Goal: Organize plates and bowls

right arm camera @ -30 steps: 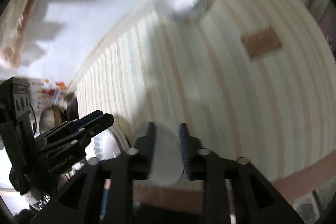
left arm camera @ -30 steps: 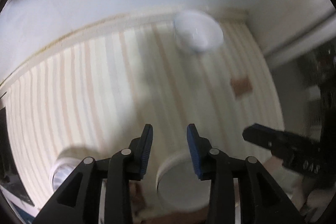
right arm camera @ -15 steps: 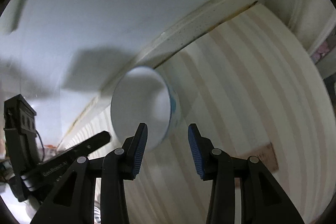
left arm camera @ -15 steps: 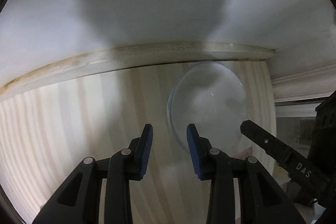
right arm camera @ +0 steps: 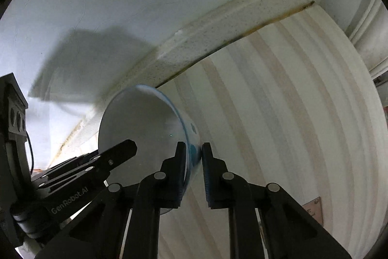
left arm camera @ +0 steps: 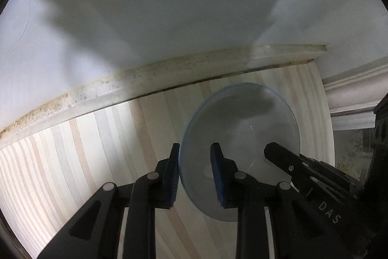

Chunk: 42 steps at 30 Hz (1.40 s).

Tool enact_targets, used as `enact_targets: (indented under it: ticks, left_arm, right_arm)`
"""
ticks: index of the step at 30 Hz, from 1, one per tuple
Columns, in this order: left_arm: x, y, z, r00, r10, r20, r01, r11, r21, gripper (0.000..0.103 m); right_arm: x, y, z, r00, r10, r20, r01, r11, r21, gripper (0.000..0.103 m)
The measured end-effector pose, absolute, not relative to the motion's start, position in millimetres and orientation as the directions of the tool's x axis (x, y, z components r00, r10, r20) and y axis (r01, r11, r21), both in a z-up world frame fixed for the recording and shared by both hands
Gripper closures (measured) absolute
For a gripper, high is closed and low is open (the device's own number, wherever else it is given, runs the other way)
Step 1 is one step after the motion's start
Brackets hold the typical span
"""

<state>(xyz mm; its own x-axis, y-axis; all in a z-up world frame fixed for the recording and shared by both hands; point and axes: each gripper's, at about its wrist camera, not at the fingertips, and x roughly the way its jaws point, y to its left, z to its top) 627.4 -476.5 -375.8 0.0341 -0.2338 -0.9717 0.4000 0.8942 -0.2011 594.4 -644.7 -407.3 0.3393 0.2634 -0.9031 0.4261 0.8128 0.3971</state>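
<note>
The bowl (right arm camera: 143, 128) sits at the back of the striped tabletop (right arm camera: 278, 113) by the wall, mouth open toward both cameras. The right hand-held gripper (right arm camera: 194, 157) is nearly closed on the bowl's blue-edged rim — one finger inside, one outside. The left hand-held gripper (left arm camera: 195, 159) straddles the opposite rim, jaws parted — "GenRobot.AI" and "DAS" are printed on the grippers.

Domestic interior, consistent with a home dining or kitchen area. Evidence: a table covered in a striped cream-and-tan cloth (left arm camera: 72, 162) set against a plain white painted wall (left arm camera: 169, 4); a stained, speckled ledge (right arm camera: 218, 35) along the wall base; white moulded trim (left arm camera: 351, 94) at the right; household crockery, a white bowl (left arm camera: 242, 128).
</note>
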Motion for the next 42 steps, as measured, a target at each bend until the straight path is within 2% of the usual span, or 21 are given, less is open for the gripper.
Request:
enact_targets:
  ticks: [12,27,34,42]
  left_arm:
    - [582.1,-447.4,-328.4,0.086,-0.25,-0.964,0.43,0.883,-0.19,0.081]
    - [468.4,-365.9,-243.1,0.164,-0.269,-0.949,0.477,0.864,-0.162,0.081]
    - [420.3,-342.0,-250.1,0.126,-0.265,-0.956,0.478,0.861,-0.176,0.081]
    - [400.7,-332.8,-283.1,0.065,-0.236,-0.97,0.454,0.872,-0.181,0.081]
  right_arm:
    - [560.4,-627.1,-365.3,0.359,0.254,-0.898,0.383,0.838,0.389,0.089]
    - [424.8,-543.0,-296.4,0.394,0.312,-0.865,0.288,0.851,0.438,0.089]
    - [354.7,-511.2,-295.0,0.364,0.342,-0.866,0.279,0.847,0.452,0.089]
    - [322.2,-502.1,-321.5,0.316,0.349,-0.882,0.291,0.85,0.44,0.089]
